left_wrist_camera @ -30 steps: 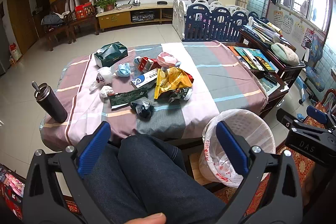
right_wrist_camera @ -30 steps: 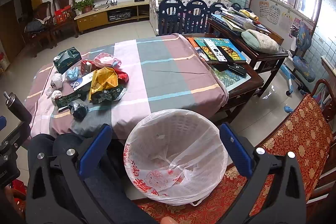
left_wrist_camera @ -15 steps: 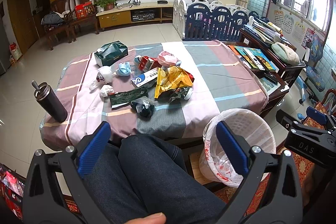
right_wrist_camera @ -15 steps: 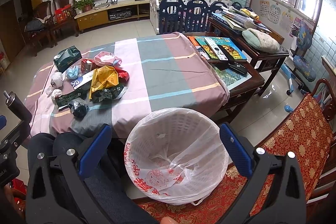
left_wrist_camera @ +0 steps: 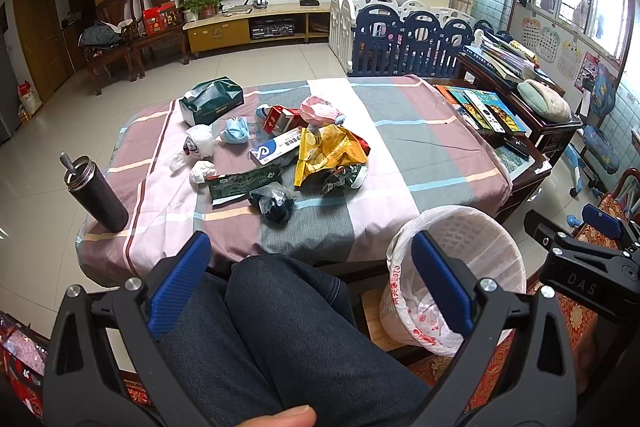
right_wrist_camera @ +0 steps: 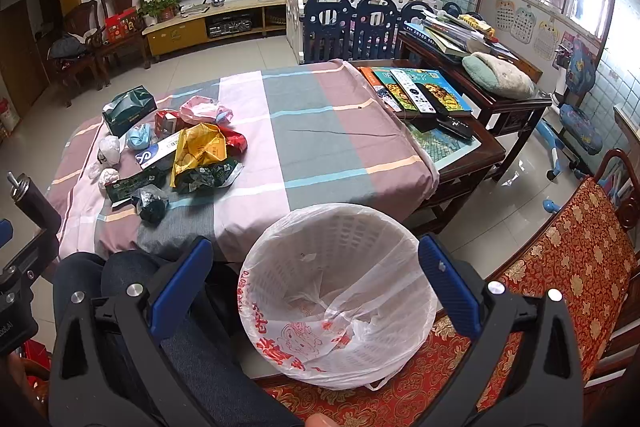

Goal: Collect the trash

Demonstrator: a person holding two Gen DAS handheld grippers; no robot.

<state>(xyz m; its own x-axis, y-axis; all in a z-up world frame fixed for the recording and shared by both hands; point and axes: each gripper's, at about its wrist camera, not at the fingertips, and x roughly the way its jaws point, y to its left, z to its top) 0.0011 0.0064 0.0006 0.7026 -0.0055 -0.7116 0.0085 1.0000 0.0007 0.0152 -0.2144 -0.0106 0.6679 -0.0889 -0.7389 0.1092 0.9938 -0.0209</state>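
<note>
Both grippers are held low with fingers spread wide, nothing between them. The left gripper (left_wrist_camera: 306, 279) is held over a denim knee (left_wrist_camera: 280, 311); the trash pile (left_wrist_camera: 280, 163) lies at twelve o'clock on the striped table (left_wrist_camera: 420, 147). The lined bin's (right_wrist_camera: 336, 291) inside is shown only in the right wrist view, between the right gripper's (right_wrist_camera: 314, 281) fingers; there the pile (right_wrist_camera: 188, 159) is at ten o'clock.

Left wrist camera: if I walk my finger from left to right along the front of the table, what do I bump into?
Dark bottle → white crumpled tissue → green wrapper → dark bag → yellow chip bag → bin.
</note>
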